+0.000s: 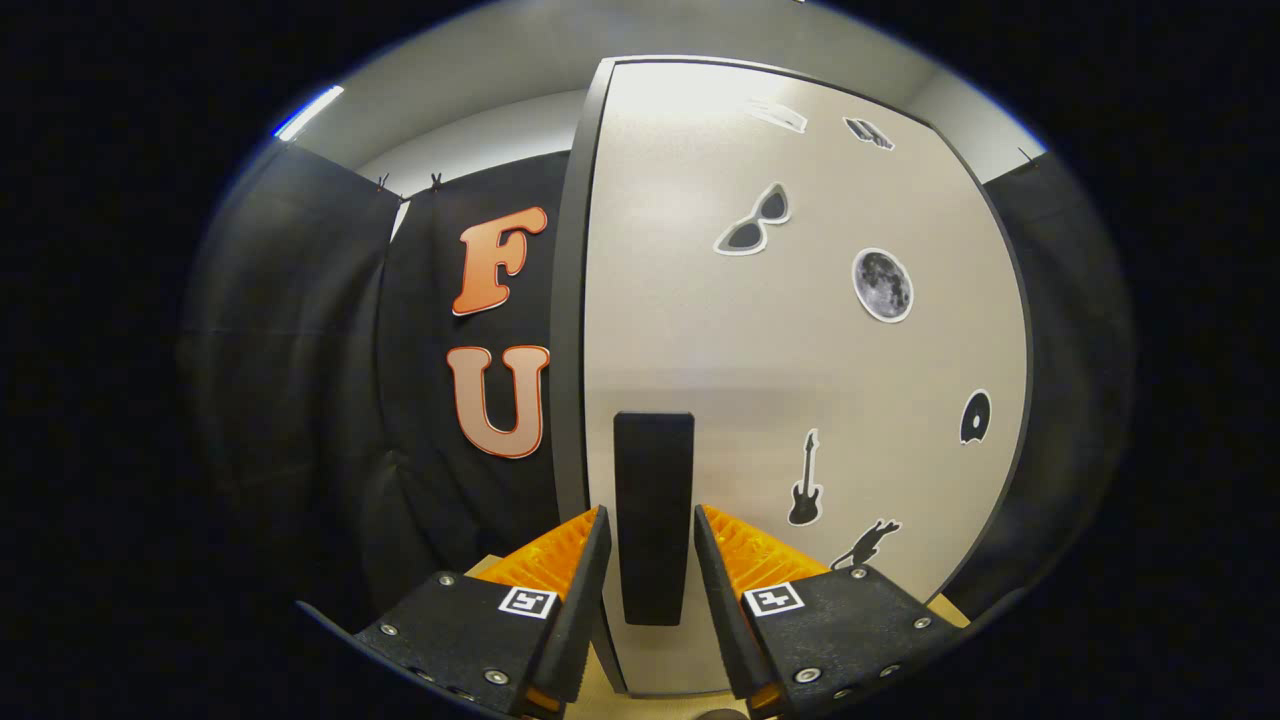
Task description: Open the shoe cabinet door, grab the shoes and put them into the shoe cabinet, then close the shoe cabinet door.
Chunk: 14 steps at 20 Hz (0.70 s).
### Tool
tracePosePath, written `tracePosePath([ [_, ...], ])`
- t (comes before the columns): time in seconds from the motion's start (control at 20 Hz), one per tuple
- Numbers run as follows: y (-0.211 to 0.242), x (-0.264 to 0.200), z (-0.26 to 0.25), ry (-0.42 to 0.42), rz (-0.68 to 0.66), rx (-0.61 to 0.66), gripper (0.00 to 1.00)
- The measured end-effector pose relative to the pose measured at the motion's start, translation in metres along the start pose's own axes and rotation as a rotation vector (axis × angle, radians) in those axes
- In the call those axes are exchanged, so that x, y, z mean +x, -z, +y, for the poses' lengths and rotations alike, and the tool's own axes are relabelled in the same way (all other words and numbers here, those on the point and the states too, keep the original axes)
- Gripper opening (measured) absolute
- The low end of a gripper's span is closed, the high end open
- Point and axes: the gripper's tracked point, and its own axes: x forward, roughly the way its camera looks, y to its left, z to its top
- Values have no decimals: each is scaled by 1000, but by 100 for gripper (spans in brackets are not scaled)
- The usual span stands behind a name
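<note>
Shoe cabinet door [800,340] is shut, its black handle [654,518] between the spread fingers [650,560] (not touching yet). Squeeze the handle snugly, then pull slowly so nothing slips.

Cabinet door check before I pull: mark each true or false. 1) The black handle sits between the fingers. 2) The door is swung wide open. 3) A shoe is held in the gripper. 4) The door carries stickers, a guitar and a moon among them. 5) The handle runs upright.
1) True: the black handle stands between the orange fingers of the gripper; whether both press on it is unclear.
2) False: the cabinet door faces the camera and shows no interior, so it looks shut.
3) False: only the handle is between the fingers.
4) True: guitar sticker, moon sticker.
5) True.
</note>
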Motion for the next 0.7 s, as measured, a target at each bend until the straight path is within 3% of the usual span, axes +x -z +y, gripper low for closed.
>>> tracePosePath([
  [0.2, 1, 4, -4, 38, -4, -34, 40],
  [0.4, 9, 6, -4, 35, 40, -5, 39],
  [0.7, 12, 4, -2, 20, 65, 23, 27],
])
